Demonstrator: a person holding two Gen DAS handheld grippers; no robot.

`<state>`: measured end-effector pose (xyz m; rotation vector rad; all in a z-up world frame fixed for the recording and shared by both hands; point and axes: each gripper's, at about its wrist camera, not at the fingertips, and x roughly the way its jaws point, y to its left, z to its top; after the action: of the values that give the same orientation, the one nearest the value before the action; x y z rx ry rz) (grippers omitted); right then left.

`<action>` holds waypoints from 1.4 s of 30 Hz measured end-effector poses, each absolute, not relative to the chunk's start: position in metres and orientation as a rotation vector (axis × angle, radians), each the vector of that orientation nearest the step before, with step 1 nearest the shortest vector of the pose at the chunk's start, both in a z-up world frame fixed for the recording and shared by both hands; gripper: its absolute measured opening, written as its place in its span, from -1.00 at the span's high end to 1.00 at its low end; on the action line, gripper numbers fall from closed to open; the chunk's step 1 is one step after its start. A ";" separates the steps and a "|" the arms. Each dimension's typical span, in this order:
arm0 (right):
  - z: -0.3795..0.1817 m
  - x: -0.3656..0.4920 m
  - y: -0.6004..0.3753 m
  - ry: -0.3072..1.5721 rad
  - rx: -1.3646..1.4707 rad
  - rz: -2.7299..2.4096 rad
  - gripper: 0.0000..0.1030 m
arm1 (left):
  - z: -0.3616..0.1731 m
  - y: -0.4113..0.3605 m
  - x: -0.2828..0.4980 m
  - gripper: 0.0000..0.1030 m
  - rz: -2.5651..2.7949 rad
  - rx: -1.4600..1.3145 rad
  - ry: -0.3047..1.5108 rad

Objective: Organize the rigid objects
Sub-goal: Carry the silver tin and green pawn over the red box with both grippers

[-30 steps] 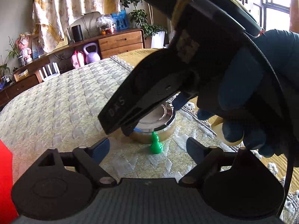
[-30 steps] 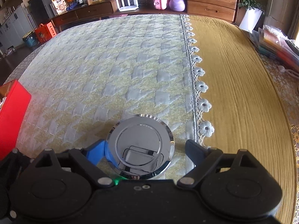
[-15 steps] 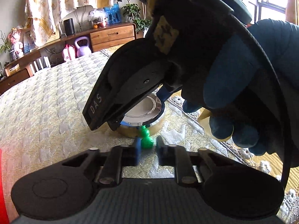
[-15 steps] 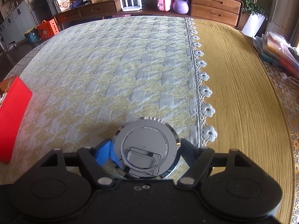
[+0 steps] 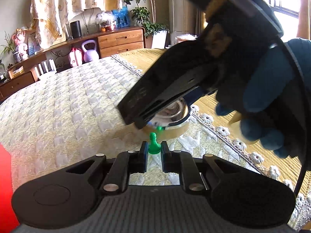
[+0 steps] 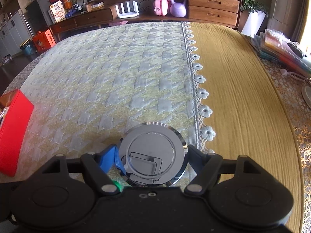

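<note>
A small green pawn (image 5: 154, 146) stands upright on the quilted cloth. My left gripper (image 5: 154, 152) is shut on its base, one finger on each side. A round chrome disc (image 6: 152, 157) with a shiny lid sits just beyond the pawn; it also shows in the left wrist view (image 5: 175, 114), mostly hidden under the right gripper's body. My right gripper (image 6: 153, 158) is shut on the chrome disc, with the blue pad (image 6: 108, 158) against its left side. A bit of the green pawn (image 6: 117, 185) peeks out below the disc in the right wrist view.
A red box (image 6: 13, 134) lies at the left edge of the table. A yellow cloth (image 6: 243, 97) with a lace border covers the right side. Folders and bags (image 6: 281, 48) are stacked at the far right. A wooden sideboard (image 6: 175, 9) stands behind.
My left gripper went from wide open to shut on the green pawn. My right gripper closed in on the chrome disc and now grips it.
</note>
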<state>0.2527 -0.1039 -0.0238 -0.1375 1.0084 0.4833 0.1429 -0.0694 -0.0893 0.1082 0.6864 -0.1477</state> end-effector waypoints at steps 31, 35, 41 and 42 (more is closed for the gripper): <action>0.058 0.147 -0.078 0.857 -0.171 0.597 -0.49 | -0.014 0.039 0.066 0.75 0.028 0.021 0.680; 0.066 0.134 -0.059 0.842 -0.193 0.637 -0.49 | -0.007 0.061 0.056 0.75 0.059 -0.001 0.682; 0.070 0.118 -0.026 0.824 -0.227 0.685 -0.49 | 0.012 0.108 0.045 0.75 0.118 -0.034 0.668; 0.071 0.116 -0.020 0.821 -0.230 0.692 -0.49 | 0.014 0.116 0.044 0.75 0.131 -0.037 0.666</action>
<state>0.1156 -0.0199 0.0705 -0.2304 0.8215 0.6922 0.0435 0.1156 0.0144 -0.0368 0.6661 0.1306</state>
